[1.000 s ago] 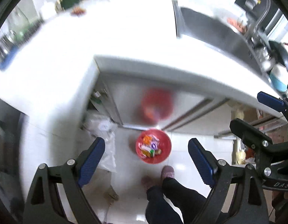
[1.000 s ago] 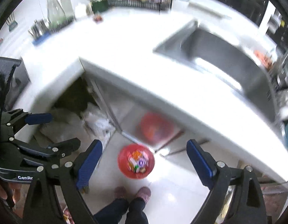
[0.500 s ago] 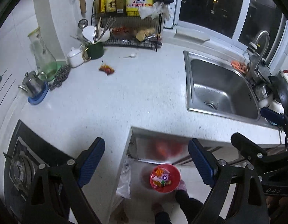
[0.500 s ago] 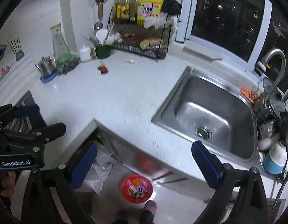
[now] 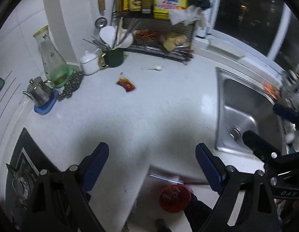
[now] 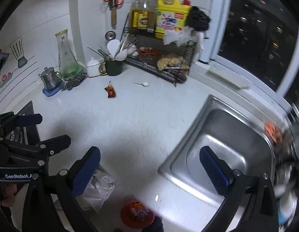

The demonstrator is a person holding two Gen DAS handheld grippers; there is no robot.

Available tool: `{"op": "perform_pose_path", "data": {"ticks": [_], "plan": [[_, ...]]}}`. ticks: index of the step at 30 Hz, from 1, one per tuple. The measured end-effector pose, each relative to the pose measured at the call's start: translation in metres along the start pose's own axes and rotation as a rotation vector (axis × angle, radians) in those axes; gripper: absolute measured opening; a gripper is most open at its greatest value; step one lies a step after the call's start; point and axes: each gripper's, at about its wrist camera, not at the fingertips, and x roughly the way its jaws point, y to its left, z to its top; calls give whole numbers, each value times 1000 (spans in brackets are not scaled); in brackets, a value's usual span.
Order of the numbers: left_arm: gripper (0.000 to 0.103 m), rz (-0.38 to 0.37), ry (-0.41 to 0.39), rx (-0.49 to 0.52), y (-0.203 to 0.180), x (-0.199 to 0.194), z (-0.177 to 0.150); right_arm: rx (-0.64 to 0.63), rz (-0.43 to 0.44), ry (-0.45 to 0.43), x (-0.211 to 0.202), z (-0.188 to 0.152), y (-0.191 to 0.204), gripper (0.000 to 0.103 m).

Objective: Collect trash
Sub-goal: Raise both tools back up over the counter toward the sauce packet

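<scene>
Red sauce sachet (image 5: 126,84) lies flat on the white counter (image 5: 149,112), well ahead of both grippers, near the green mug (image 5: 112,57). We judge it light, limp and slick; best pinched across a sealed edge. Its long axis runs diagonally, torn tip toward the back wall. Left gripper (image 5: 151,166) and right gripper (image 6: 149,168) both spread apart, empty. Red bin (image 6: 136,213) waits on the floor below.

— Where's the small red sauce packet (image 5: 125,84)?
— On the white speckled counter (image 5: 149,108), before the dark green mug of utensils (image 5: 112,58), left of the steel sink (image 5: 244,112).
— And the red round bin (image 5: 174,198)?
— On the floor below the counter's edge.
</scene>
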Motion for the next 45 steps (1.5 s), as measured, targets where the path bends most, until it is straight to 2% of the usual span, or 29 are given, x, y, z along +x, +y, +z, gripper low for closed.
{"op": "perform_pose_path", "data": {"ticks": [6,12,21,28,33,39,43,45], "plan": [[90,33,70,-142,4,48,49,-82,77,37,53,50,-24,102],[90,80,143,-261,11,112,94,-127,138,86,119,93,-37,102],[90,131,215,-334,38,192,136,-106,215,182,211,134,-40,102],[90,156,267,-395,67,246,149,-151,260,234,269,152,-24,102],[90,161,301,-421,82,276,151,-210,259,250,301,161,-14,102],[90,189,309,-415,92,295,154,-279,283,270,323,168,-2,102],[90,204,309,-433,95,294,155,-280,303,271,331,172,-3,101],[90,206,312,-441,97,294,156,-288,306,272,331,173,-1,95]]}}
